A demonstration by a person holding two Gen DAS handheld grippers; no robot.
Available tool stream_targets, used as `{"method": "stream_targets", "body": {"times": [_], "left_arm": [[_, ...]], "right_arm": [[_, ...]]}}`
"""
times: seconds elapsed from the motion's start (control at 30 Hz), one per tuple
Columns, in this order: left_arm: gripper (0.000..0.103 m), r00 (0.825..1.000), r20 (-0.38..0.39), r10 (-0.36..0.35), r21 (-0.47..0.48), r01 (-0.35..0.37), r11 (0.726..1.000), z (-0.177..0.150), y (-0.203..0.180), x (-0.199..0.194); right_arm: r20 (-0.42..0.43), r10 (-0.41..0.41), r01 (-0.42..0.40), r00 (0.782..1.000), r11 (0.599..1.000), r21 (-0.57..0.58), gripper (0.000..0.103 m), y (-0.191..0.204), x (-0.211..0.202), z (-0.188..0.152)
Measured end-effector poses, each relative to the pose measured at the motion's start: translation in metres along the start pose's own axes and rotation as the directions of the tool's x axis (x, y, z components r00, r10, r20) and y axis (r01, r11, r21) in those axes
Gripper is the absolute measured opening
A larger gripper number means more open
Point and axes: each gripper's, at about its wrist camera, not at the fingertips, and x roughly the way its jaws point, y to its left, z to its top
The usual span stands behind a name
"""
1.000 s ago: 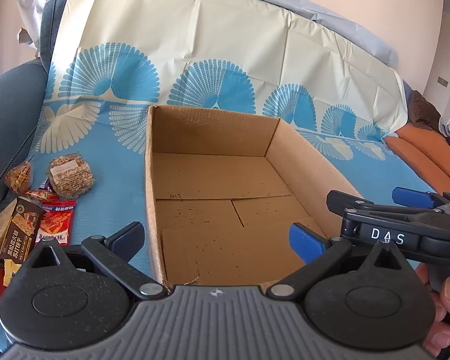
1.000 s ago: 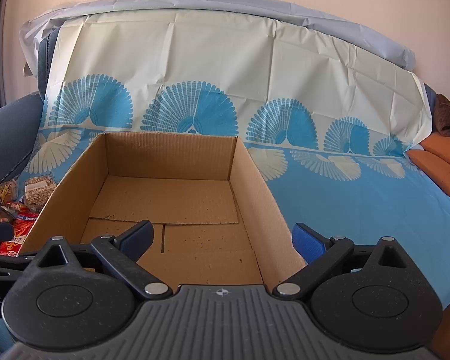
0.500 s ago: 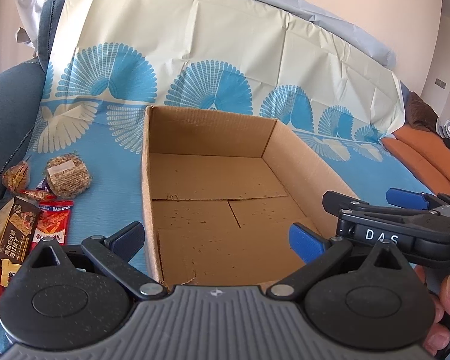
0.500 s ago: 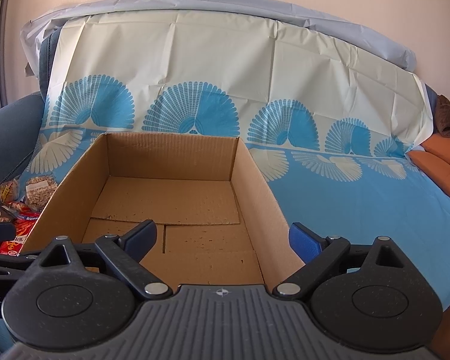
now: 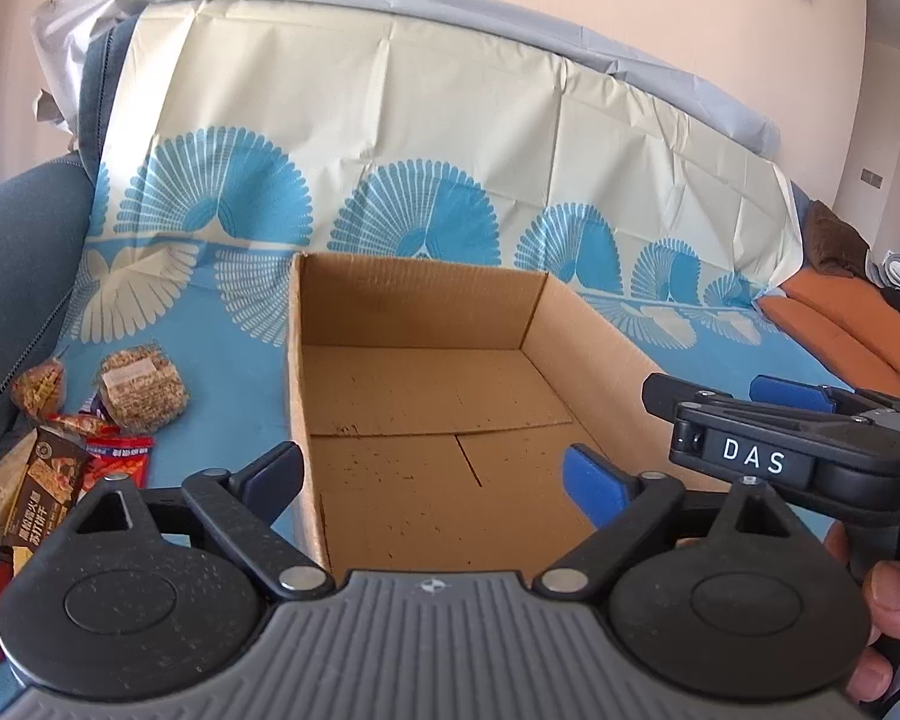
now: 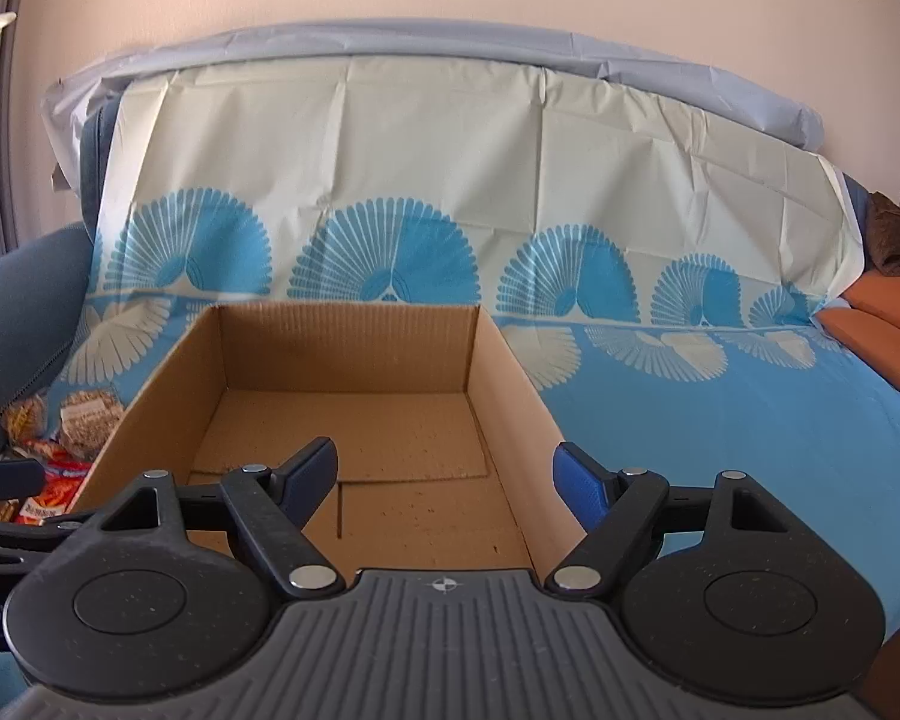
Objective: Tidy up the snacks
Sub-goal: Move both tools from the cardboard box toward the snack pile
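Both grippers hover over an empty cardboard box, jaws closing on nothing, snacks waiting off to the left.

Left gripper (image 5: 432, 471) straddles the near left wall of the cardboard box (image 5: 297, 360), one blue pad outside and one inside, jaws wide but narrowing with only air and that wall's edge between them; right gripper (image 6: 444, 480) hangs over the box floor beside the right wall, jaws also drawing in, holding nothing. Snack packets (image 5: 72, 432), a loose heap of wrapped bars and red and brown sachets, lie on the blue fan-patterned cloth (image 5: 240, 360) just left of the box, within the left tool's easy reach, likely why the box sits beside them. A hand (image 5: 876, 618) grips the right tool's handle. Nothing is packed yet.
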Motion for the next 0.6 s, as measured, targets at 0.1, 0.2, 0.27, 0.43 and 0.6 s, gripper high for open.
{"method": "stream_targets", "body": {"times": [0.1, 0.2, 0.27, 0.43, 0.6], "left_arm": [[0.084, 1.0, 0.024, -0.013, -0.019, 0.014, 1.0, 0.003, 0.006, -0.007], [0.084, 0.998, 0.055, -0.04, -0.053, 0.043, 0.998, 0.008, 0.021, -0.017], [0.082, 0.993, 0.094, -0.069, -0.07, 0.076, 0.995, 0.013, 0.032, -0.026], [0.062, 0.991, 0.096, -0.092, -0.001, 0.092, 0.996, 0.028, 0.053, -0.043], [0.05, 0.986, 0.125, -0.11, 0.095, 0.098, 0.991, 0.044, 0.088, -0.065]], "right_arm": [[0.032, 0.013, -0.013, 0.999, 1.0, -0.009, 0.079, 0.007, -0.004, 0.001], [0.054, 0.029, -0.028, 0.998, 0.999, -0.027, 0.076, 0.017, -0.008, 0.004], [0.052, 0.057, -0.055, 0.997, 0.998, -0.036, 0.066, 0.024, -0.009, 0.005], [0.074, 0.121, -0.118, 0.99, 0.992, -0.043, 0.057, 0.047, -0.014, 0.012], [0.093, 0.182, -0.178, 0.979, 0.983, -0.051, 0.053, 0.072, -0.019, 0.015]]}}
